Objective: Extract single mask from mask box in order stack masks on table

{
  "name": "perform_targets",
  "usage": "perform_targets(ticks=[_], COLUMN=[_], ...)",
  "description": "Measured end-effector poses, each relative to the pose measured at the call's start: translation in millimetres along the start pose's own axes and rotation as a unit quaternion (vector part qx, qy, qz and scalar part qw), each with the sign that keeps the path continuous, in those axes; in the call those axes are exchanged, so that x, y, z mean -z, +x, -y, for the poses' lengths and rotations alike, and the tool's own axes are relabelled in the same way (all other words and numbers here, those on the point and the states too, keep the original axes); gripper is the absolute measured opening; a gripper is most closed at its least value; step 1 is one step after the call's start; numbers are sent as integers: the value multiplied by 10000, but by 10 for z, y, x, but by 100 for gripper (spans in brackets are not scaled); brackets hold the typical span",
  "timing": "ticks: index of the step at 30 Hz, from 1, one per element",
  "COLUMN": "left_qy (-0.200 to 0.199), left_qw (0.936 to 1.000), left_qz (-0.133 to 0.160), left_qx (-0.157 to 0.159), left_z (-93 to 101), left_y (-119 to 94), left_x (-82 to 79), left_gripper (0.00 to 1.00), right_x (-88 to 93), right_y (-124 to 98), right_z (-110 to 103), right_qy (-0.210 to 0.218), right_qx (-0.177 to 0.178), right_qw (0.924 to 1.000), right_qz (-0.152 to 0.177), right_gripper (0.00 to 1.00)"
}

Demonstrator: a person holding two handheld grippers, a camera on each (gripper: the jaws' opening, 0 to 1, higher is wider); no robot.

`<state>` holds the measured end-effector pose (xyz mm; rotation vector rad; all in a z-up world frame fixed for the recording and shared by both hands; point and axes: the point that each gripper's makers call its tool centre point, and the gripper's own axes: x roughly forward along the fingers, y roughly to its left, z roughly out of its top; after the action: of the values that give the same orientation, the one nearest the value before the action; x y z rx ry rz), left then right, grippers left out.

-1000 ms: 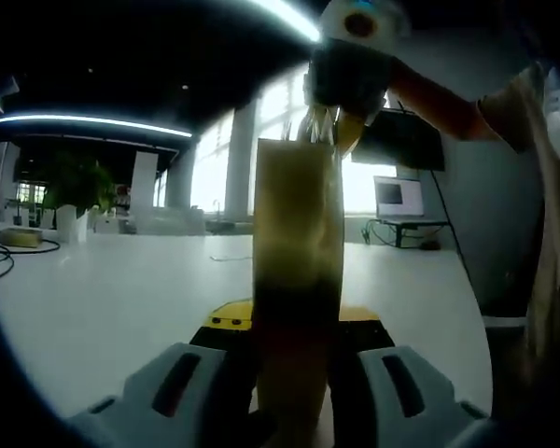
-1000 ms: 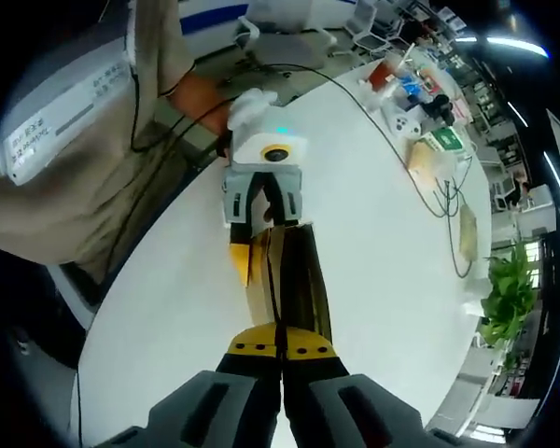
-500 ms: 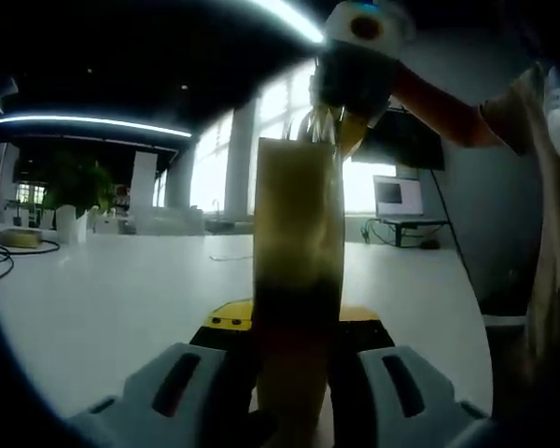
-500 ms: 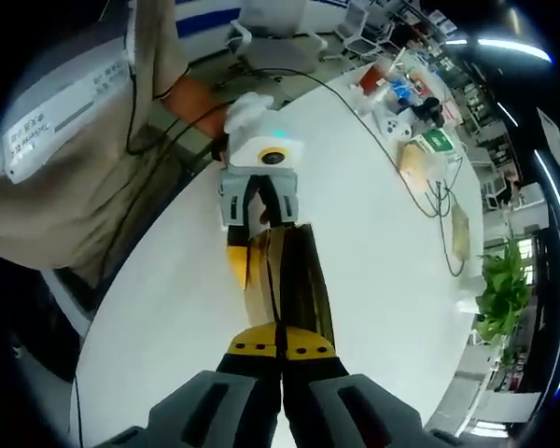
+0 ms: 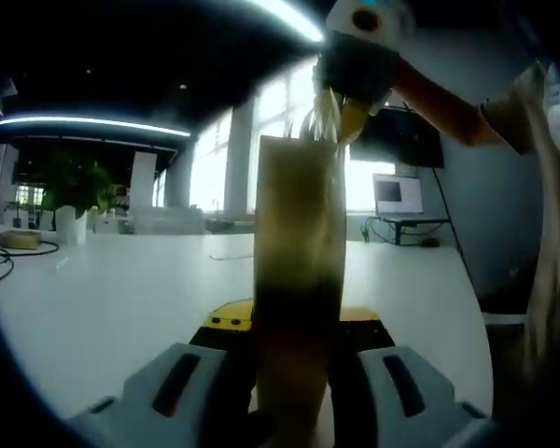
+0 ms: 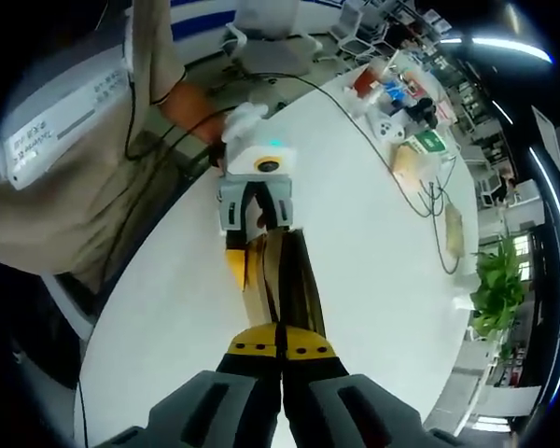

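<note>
Yellow-brown mask box (image 5: 297,280): tall, narrow, held upright over the white table (image 5: 112,299). In the left gripper view it stands directly between that view's own jaws, filling the gap from the bottom upward.

Item 1, left gripper (image 6: 257,224): jaws closed on the lower part of the box, one on each side face, steadying it. Seen from the right gripper view, it sits at the far end of the box, straight ahead of the right jaws.

Item 2, right gripper (image 5: 341,112): reaches down to the top opening of the box. In its own view the 2 yellow jaw tips (image 6: 280,343) are pressed together with no gap, at the near end of the box. Pale thin material shows at those tips in the left gripper view; likely the edge of 1 mask (image 5: 323,119), though too blurred to say how many layers are pinched.

Item 3, table: no stacked masks visible; cables (image 6: 420,191) and small items lie well beyond the jaws.

Handling note, judged: the step in hand is the pull-out. Draw straight along the box's long axis, slowly, while the left jaws keep a firm hold so the box does not ride up. Check that only 1 layer follows; if 2 come, re-pinch at the edge. Risk: the box tilting or slipping between the left jaws.
</note>
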<state>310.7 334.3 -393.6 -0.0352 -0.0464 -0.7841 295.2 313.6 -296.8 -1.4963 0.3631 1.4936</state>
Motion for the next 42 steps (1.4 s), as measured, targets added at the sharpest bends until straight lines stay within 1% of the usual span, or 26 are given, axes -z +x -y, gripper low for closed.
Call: perform_targets(ticks=[4,19,28,36,42], left_qy=[-6,-9,-9,-22,-39], left_qw=[10000,10000,10000,10000,10000], left_qz=[-2,-7,-11,-15,-16], left_qx=[9,2,-2,-8,-3], left_z=[4,-7,-6,-12,-16], left_y=[-1,-7,-4,1,-3], left_x=[0,7,6,8,10], left_gripper=[20,20,19,19,19], right_x=[-8,-76,-107,-136,-158], right_y=[-24,-222,-345,-523,-611], right_z=[7,93,137,240,270], right_qy=[8,28,26,174,158], right_qx=[42,252,296,399,445], right_qw=[10000,9997,9996,9990,9989], right_qz=[3,-17,-23,-29,-55], right_gripper=[0,0,0,0,0])
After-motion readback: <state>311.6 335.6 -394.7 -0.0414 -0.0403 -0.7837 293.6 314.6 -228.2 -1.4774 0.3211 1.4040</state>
